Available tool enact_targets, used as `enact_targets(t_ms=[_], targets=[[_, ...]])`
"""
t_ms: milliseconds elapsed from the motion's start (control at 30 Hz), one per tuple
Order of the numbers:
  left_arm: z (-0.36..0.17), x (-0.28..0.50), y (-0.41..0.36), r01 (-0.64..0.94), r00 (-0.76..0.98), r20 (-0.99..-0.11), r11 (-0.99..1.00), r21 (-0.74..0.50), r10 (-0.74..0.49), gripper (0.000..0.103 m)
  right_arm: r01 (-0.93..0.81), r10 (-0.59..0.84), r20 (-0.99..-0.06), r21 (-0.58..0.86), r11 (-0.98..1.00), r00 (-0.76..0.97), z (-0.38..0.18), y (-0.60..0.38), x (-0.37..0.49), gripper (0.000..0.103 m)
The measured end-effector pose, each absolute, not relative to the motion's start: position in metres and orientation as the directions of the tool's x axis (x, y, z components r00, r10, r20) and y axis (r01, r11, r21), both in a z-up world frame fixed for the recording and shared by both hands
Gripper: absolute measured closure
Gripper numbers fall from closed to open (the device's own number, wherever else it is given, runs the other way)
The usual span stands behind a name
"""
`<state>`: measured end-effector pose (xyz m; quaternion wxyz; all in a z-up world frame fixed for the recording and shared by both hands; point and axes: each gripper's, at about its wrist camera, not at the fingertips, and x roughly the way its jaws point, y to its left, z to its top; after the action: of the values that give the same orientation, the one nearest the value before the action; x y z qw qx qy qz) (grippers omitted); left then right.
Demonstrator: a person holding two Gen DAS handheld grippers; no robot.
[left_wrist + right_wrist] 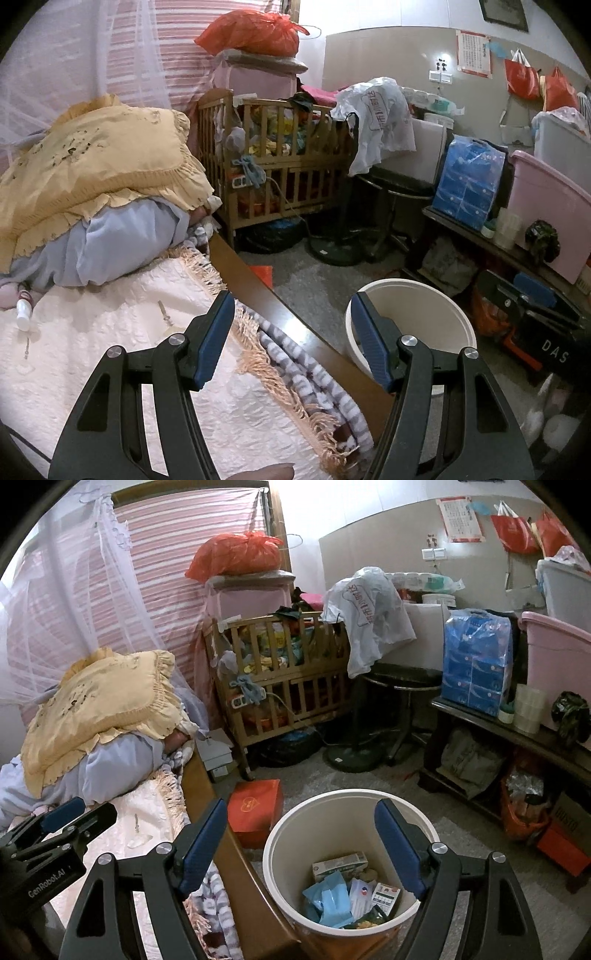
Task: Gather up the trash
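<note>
My right gripper (303, 827) hangs open above a white round bin (280, 834) on the floor beside the bed, with nothing between its pads. Inside the bin lie a blue wrapper (328, 901), a small carton (340, 864) and a few packets. In the left wrist view my left gripper (291, 332) stands open over the bed's wooden side rail (258, 288), also holding nothing. The same bin (417, 321) shows just right of it. A small white bottle with a red label (24, 310) lies on the cream bedspread at far left. Each gripper shows in the other's view: the left gripper (88, 812) and the right gripper (517, 295).
A yellow frilled pillow (96, 166) tops a pile of bedding. A red box (255, 812) lies on the floor next to the bin. Behind stand a wooden cot (288, 679) full of things, a black stool (402, 686), and a low shelf (480, 720) with tissue packs and pink tubs.
</note>
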<state>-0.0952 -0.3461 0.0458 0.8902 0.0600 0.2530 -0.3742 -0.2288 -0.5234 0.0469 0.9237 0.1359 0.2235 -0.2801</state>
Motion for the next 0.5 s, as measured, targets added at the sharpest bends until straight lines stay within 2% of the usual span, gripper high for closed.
enact_targets(t_ms=[433, 500], targets=[[0.0431, -0.0970, -0.3484, 0.702, 0.582, -0.502, 0.707, -0.085, -0.639, 0.039, 0.577, -0.454, -0.492, 0.124, 0.808, 0.743, 0.0470, -0.5230, -0.2276, 0.022], [0.0433, -0.0958, -0.3486, 0.701, 0.581, -0.503, 0.707, -0.090, -0.640, 0.039, 0.577, -0.454, -0.494, 0.124, 0.807, 0.742, 0.0469, -0.5226, -0.2276, 0.019]])
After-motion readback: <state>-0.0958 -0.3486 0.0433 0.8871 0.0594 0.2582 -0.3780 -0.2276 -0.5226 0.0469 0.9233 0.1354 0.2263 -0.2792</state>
